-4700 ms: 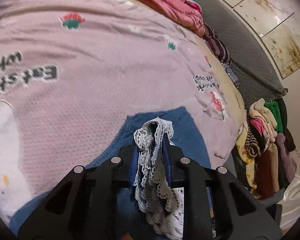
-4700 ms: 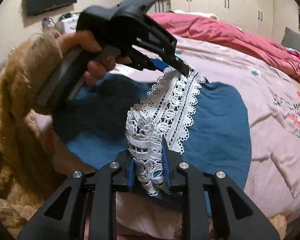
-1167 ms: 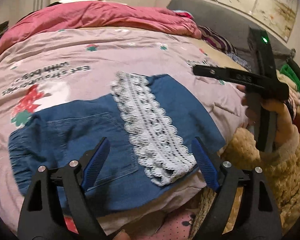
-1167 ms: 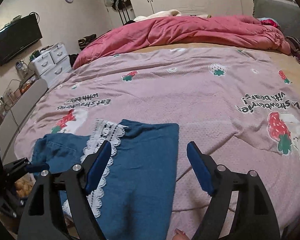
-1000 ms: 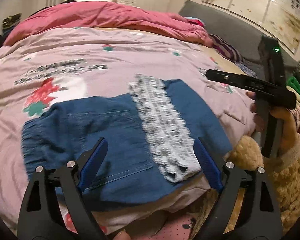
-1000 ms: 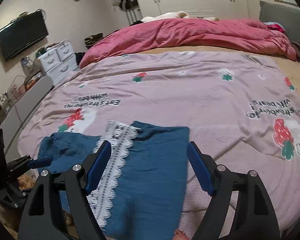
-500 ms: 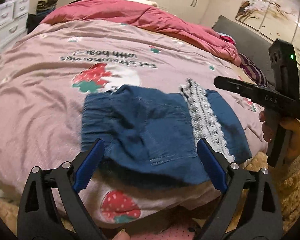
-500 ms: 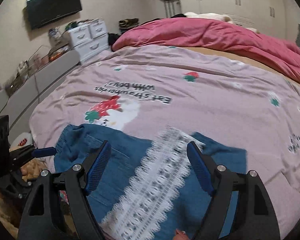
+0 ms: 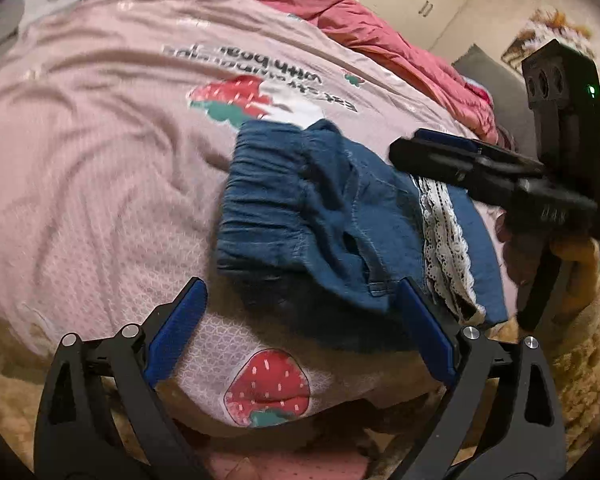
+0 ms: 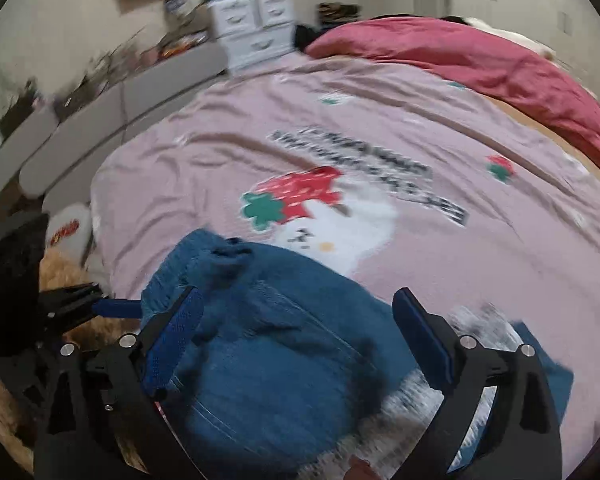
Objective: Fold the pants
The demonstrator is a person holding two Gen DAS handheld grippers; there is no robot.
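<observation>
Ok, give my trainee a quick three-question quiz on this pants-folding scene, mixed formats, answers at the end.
1. True or false: the left gripper is clamped on the lace trim.
2. What do the pants lie on? A) wooden floor B) pink strawberry-print bedspread C) grey sofa
3. Fill in: the right gripper has its jaws ____ over the pants.

Key: 1 false; 2 B; 3 open.

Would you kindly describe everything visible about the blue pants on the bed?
The pants are blue denim-like fabric with a gathered elastic waistband, a stitched pocket, and a white lace trim. They lie folded over and rumpled near the edge of the pink strawberry-print bedspread, lace band on top. The left gripper and right gripper are both open near them, gripping nothing.
</observation>
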